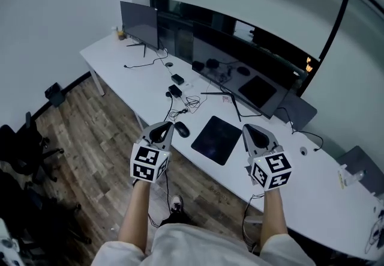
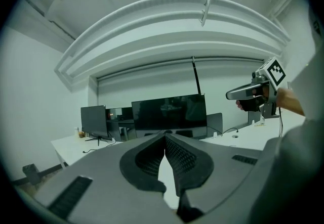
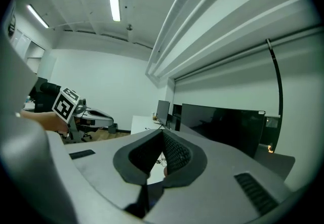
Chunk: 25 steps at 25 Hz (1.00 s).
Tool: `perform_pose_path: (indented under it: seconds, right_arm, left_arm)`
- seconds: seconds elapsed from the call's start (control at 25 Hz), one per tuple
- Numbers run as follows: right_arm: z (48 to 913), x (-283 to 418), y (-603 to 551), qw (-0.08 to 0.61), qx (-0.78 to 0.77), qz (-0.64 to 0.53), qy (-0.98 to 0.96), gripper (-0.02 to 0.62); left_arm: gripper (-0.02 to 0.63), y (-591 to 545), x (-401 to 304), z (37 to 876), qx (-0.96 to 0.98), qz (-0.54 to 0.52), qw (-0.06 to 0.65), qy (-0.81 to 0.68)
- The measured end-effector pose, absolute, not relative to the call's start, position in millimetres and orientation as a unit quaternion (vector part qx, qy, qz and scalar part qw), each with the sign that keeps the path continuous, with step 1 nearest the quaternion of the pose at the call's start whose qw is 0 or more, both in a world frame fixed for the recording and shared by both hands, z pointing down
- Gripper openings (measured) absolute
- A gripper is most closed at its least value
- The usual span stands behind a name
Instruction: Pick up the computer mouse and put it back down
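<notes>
A black computer mouse lies on the white desk, just left of a dark mouse pad. My left gripper hovers at the desk's front edge, close beside the mouse on its left, jaws shut with nothing in them. My right gripper hangs over the desk to the right of the pad, its jaws also together and empty. In the left gripper view the left gripper has its pads meeting at the tips. The right gripper view shows the right gripper the same way. The mouse is hidden in both gripper views.
A wide dark monitor and a smaller monitor stand at the back of the desk. Cables and small black devices lie behind the mouse. Office chairs stand on the wooden floor at the left.
</notes>
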State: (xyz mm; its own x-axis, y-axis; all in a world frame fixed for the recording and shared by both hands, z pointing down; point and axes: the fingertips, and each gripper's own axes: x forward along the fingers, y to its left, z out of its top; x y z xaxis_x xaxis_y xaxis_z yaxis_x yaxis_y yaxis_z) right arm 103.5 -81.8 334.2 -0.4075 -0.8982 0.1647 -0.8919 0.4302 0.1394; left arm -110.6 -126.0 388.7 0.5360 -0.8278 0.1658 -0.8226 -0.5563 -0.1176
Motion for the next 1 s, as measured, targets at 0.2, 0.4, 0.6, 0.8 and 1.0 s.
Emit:
perform_pose_path:
  seconds: [0.2,0.4,0.6,0.8,1.0]
  right_arm:
    - [353,78,-152,0.124,0.537,0.008,-0.835,0.014]
    - [383,60,-204,0.144,0.535,0.038,-0.832,0.014]
    - [417,61,-239,0.145,0.540,0.087,-0.824,0.015]
    - [464,77,-259,0.166,0.531,0.133,-0.820,0.014]
    - [508,92,-273,0.195,0.497,0.170,-0.828,0.014]
  left_arm:
    - [0.018,-204,-133,413,-0.878,-0.115,-0.016,0.465]
    - [0.018,-264,-143,465,-0.880,-0.120,-0.073,0.454]
    - [0.019,-304,-150,531,-0.860,-0.128,-0.153,0.470]
    - [0.029,-320,-142,601,-0.830,-0.146,-0.232,0.486]
    - [0.177,-323,-118,666,-0.795,-0.154,-0.326,0.488]
